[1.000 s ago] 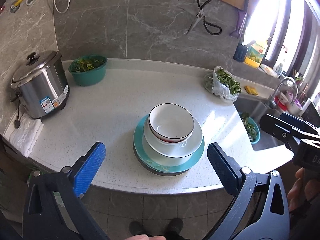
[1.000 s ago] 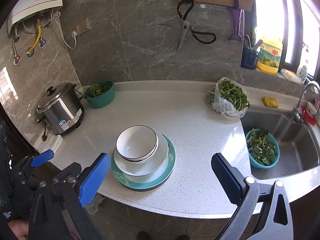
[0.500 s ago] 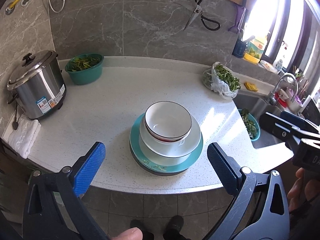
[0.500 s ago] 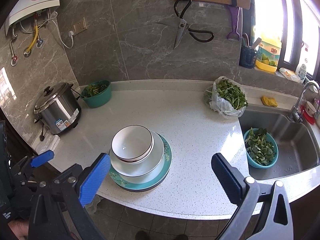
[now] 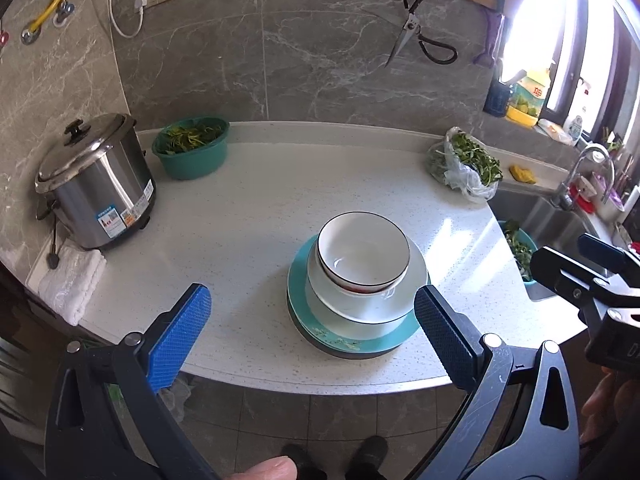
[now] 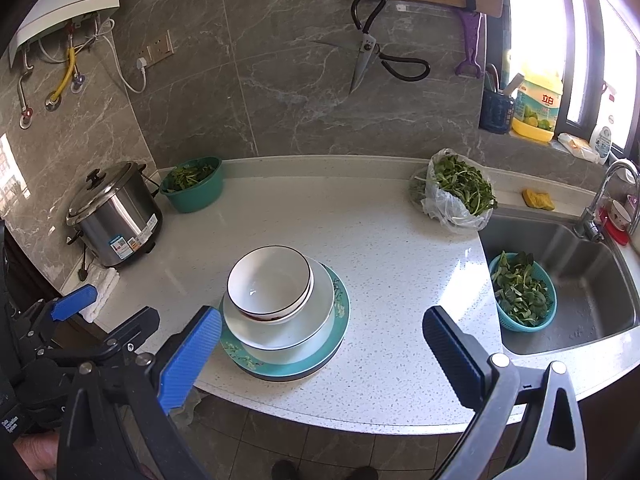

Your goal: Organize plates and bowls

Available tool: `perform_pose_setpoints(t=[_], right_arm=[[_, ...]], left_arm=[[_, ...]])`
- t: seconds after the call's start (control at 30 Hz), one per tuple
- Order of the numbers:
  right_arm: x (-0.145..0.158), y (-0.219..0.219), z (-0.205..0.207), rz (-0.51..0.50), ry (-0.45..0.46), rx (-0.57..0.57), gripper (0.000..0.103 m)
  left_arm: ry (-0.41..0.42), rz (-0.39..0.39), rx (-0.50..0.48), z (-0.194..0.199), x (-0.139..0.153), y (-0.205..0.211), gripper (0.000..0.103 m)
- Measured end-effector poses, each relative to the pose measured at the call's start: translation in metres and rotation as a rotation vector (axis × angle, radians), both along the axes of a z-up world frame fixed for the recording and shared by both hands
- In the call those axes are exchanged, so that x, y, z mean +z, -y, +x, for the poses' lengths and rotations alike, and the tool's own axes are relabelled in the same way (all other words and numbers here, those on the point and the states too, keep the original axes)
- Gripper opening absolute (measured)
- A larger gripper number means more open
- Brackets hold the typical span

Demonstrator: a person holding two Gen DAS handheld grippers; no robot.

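Note:
One stack of dishes stands near the front edge of the white counter [image 5: 248, 216]. On top is a white bowl with a dark rim [image 5: 363, 254] [image 6: 269, 280]. Beneath it a bowl with red markings peeks out, then a wide white plate [image 5: 408, 288] [image 6: 316, 320], a teal patterned plate [image 5: 360, 342] [image 6: 340, 312] and a dark dish at the bottom. My left gripper [image 5: 310, 326] is open, held back over the counter's front edge, nothing between its blue pads. My right gripper [image 6: 322, 340] is likewise open and empty in front of the stack.
A steel rice cooker [image 5: 94, 188] and folded white cloth [image 5: 72, 280] stand at the left. A teal bowl of greens [image 5: 191, 146] sits at the back, a bag of greens [image 6: 456, 192] near the sink [image 6: 580, 280], which holds a teal basket [image 6: 522, 292]. Scissors [image 6: 370, 48] hang on the wall.
Both grippers have drawn back and up from the counter, so the stack looks smaller and more floor shows. The dishes have not moved. Both stay open.

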State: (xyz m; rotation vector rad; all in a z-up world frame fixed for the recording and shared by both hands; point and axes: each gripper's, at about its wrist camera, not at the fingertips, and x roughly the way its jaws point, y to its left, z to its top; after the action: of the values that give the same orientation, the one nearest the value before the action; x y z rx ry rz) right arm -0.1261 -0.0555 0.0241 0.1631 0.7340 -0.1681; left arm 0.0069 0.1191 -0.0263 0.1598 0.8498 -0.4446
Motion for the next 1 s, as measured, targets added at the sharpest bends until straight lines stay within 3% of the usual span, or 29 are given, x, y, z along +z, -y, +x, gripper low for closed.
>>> perform_pose_setpoints(t=[1.0], right_arm=[[-0.0025, 0.0028, 0.0092, -0.01, -0.019, -0.006, 0.103]], left_arm=[[-0.012, 0.029, 0.068, 0.0055, -0.0043, -0.0004, 0.103]])
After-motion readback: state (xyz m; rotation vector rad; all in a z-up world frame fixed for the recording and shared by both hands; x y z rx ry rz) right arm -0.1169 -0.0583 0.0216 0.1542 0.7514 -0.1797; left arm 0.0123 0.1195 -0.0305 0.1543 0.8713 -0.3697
